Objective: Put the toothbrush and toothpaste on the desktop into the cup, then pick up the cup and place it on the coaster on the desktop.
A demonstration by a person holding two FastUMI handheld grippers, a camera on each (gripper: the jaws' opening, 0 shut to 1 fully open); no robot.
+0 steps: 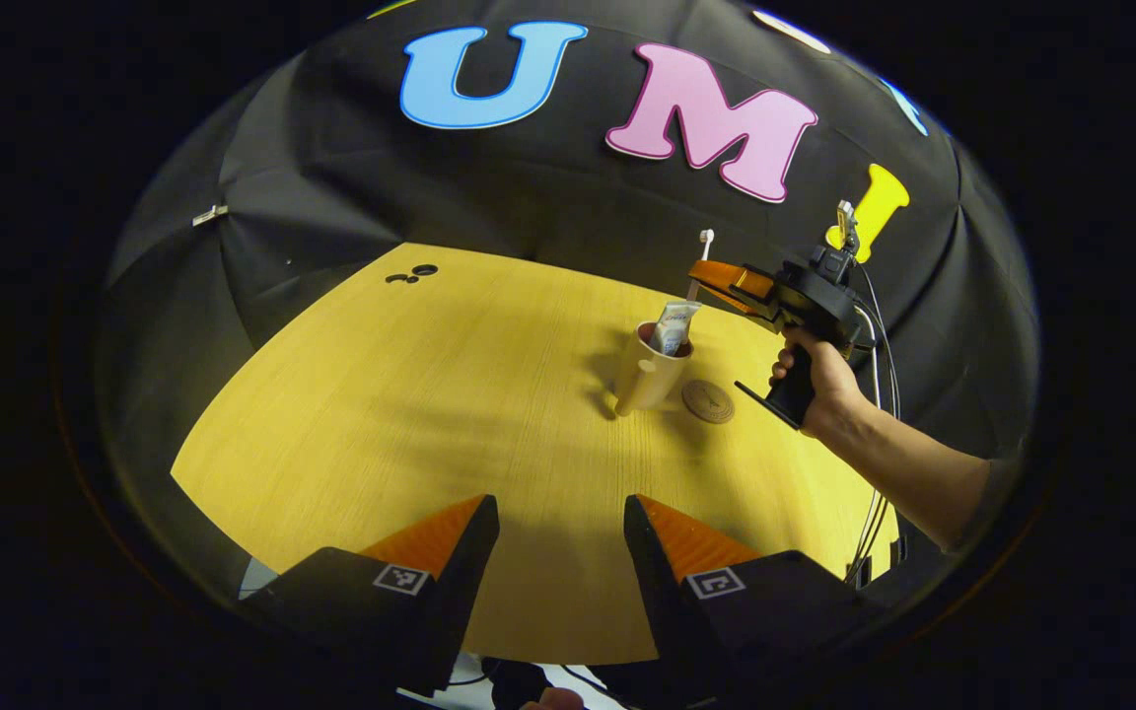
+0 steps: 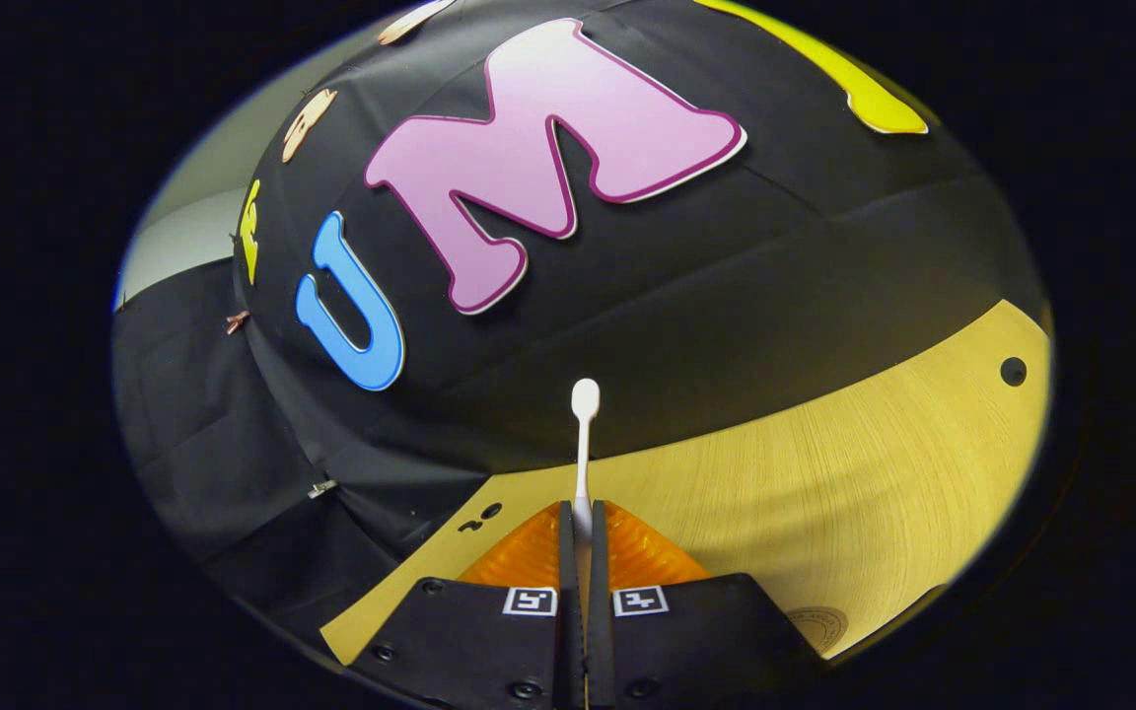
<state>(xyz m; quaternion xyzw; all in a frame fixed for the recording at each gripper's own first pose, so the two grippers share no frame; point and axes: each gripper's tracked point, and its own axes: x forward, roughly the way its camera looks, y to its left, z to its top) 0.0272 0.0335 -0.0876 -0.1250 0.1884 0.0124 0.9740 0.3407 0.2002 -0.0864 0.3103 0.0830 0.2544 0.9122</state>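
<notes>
We are holding the toothbrush point(image 2: 583, 434) clenched in the right claw point(image 1: 716, 281), its long axis upright just above the cup point(image 1: 649, 375) with the toothpaste point(image 1: 673, 325); left claw point(image 1: 561, 532) hanging released, well apart

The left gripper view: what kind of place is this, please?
Likely a recording booth, not a bathroom: black cloth wall, bare wooden desktop, and only a cup and coaster set out.

toothpaste point(image 1: 673, 325) in cup point(image 1: 649, 377) | coaster point(image 1: 707, 401) just right of cup | both on desktop point(image 1: 410, 414)
</notes>
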